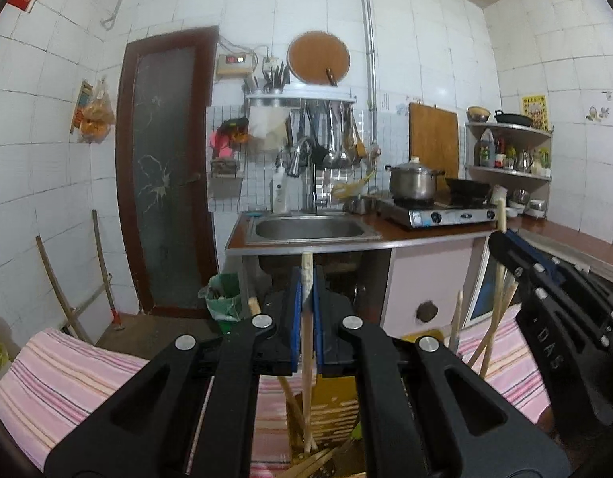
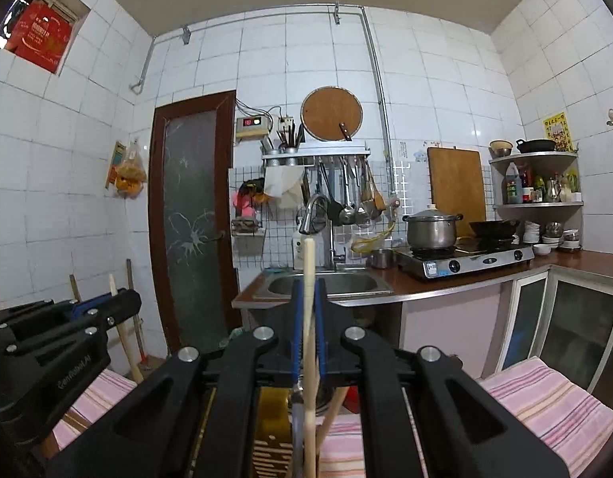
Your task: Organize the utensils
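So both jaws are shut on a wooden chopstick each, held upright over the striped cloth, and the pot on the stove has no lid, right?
Not quite: the pot has its lid on, as the right wrist view shows. The rest holds: left gripper and right gripper are each shut on a chopstick above the striped cloth.

left gripper (image 1: pixel 306 290) black | blue pads | silver screws | right gripper (image 2: pixel 307 310) same

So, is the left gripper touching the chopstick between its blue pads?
Touching. In the left wrist view the left gripper is shut on the chopstick, both blue pads pressing its sides.
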### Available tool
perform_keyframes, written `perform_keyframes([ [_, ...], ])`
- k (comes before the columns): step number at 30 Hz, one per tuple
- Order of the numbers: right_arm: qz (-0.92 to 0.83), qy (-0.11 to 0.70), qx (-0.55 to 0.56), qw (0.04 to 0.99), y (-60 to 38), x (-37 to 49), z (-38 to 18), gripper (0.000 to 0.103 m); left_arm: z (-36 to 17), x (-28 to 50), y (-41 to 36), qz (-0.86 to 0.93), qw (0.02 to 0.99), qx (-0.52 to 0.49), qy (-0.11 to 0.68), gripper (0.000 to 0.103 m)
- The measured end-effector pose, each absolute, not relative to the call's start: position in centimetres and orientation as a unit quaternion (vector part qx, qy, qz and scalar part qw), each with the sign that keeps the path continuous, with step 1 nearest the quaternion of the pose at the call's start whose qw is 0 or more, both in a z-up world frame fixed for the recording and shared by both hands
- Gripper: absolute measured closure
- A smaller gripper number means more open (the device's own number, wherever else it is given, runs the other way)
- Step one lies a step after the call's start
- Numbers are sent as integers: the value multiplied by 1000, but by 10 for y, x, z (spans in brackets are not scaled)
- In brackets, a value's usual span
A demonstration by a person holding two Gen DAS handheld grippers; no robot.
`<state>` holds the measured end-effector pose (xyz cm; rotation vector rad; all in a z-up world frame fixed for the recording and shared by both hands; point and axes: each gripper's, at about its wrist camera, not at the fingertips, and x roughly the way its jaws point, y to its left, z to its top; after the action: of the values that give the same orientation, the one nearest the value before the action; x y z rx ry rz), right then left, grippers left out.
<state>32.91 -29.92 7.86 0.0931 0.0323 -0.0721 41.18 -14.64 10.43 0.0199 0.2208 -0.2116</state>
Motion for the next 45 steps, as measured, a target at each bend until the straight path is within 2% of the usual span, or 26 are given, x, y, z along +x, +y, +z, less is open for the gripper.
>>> perform_keyframes([
  [9, -49, 52, 42, 997, -302, 330, 63, 94, 91, 412, -136, -91, 988, 11, 126, 98],
  [11, -52, 70, 35, 996, -303, 332, 62, 93, 95, 408, -131, -92, 987, 7, 130, 91],
  [12, -53, 86, 34, 994, -304, 332, 62, 90, 97, 405, -130, -93, 987, 4, 131, 78],
  [13, -55, 93, 33, 994, -305, 330, 62, 84, 103, 399, -125, -93, 987, -3, 129, 59],
  [15, -51, 96, 31, 994, -307, 320, 68, 44, 113, 386, -117, -92, 989, -13, 118, 39],
  [16, -70, 94, 23, 993, -306, 311, 74, 32, 123, 374, -110, -88, 990, -19, 108, 31],
  [17, -80, 90, 15, 993, -306, 301, 79, 23, 129, 367, -106, -88, 991, -21, 104, 28],
  [19, -82, 91, 14, 992, -309, 283, 89, 21, 146, 343, -92, -88, 992, -20, 93, 11],
  [20, -83, 93, 17, 992, -311, 274, 94, 15, 153, 330, -84, -86, 993, -22, 84, 6],
  [24, -85, 84, 30, 992, -317, 223, 112, 4, 174, 282, -57, -72, 994, -37, 70, 4],
  [28, -79, 98, 20, 992, -308, 170, 116, 4, 173, 232, -32, -77, 993, -44, 78, 4],
  [36, -63, 116, 34, 991, -278, 67, 76, 4, 100, 127, -11, -57, 993, -34, 96, 4],
  [45, -57, 124, 22, 990, -247, 15, 16, 4, 24, 81, -6, -28, 992, -1, 127, 4],
])
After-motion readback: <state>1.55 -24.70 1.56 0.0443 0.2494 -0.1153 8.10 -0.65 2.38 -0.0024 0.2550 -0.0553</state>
